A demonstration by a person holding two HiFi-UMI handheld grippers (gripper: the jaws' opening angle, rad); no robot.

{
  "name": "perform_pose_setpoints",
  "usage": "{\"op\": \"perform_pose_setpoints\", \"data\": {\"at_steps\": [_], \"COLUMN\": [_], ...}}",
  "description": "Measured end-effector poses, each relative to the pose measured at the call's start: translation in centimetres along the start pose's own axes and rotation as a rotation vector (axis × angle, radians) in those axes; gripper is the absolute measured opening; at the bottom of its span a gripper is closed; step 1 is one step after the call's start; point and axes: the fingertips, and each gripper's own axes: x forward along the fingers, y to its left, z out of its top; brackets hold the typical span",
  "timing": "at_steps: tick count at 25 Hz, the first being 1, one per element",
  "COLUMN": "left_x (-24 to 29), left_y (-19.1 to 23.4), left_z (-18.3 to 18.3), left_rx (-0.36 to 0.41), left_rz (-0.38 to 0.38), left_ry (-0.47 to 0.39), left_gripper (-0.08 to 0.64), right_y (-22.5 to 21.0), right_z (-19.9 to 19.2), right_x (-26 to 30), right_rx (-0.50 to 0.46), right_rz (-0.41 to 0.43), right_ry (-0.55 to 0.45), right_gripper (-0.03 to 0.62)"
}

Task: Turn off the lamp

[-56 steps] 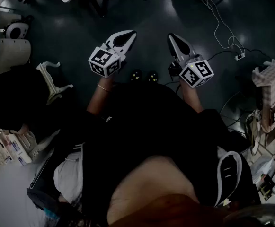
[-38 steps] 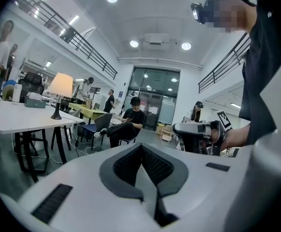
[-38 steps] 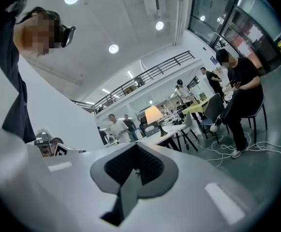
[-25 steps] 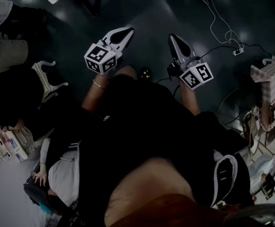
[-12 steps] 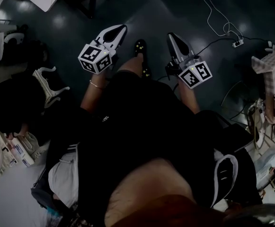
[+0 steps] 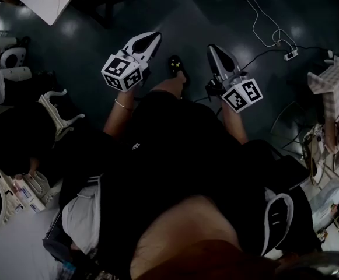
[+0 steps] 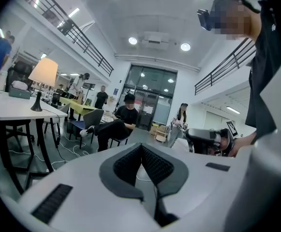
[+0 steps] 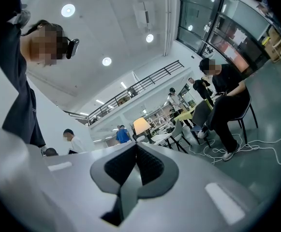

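The lamp (image 7: 43,74) has a glowing cream shade on a dark stem and stands on a white table (image 7: 5,111), far off at the left of the left gripper view. The right gripper view shows the lamp (image 8: 141,126) small and lit just above the jaws. My left gripper (image 7: 141,145) is shut with nothing in it. So is my right gripper (image 8: 136,144). In the head view, the left gripper (image 6: 149,38) and the right gripper (image 6: 214,50) are held side by side over the dark floor, far from the lamp.
White cables (image 6: 268,28) trail across the floor ahead to the right. A dark-haired person (image 6: 17,133) is low at my left beside a white rack (image 6: 61,109). Clutter (image 6: 332,98) lines the right edge. A seated person (image 7: 123,120) and chairs are beyond the table.
The holder's foot has stepped forward between the grippers and the floor has shifted under the view. Both grippers stay shut and side by side.
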Motion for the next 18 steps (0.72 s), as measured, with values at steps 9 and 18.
{"op": "perform_pose_setpoints", "data": {"at_steps": [9,18], "left_x": [5.8,8.6], "left_y": [4.1,9.0], "left_z": [1.7,3.5], "left_rx": [-0.022,-0.045], "left_rz": [-0.027,0.011], "left_ry": [-0.026,-0.039], "left_gripper": [0.006,0.006], "right_y": [-4.0,-7.3], "right_z": [2.0,3.1], "right_x": [4.8,10.7], "right_rx": [-0.033,-0.030], "right_rz": [-0.005,0.018], "right_ry": [0.044,0.088], "right_gripper": [0.002,0.002]}}
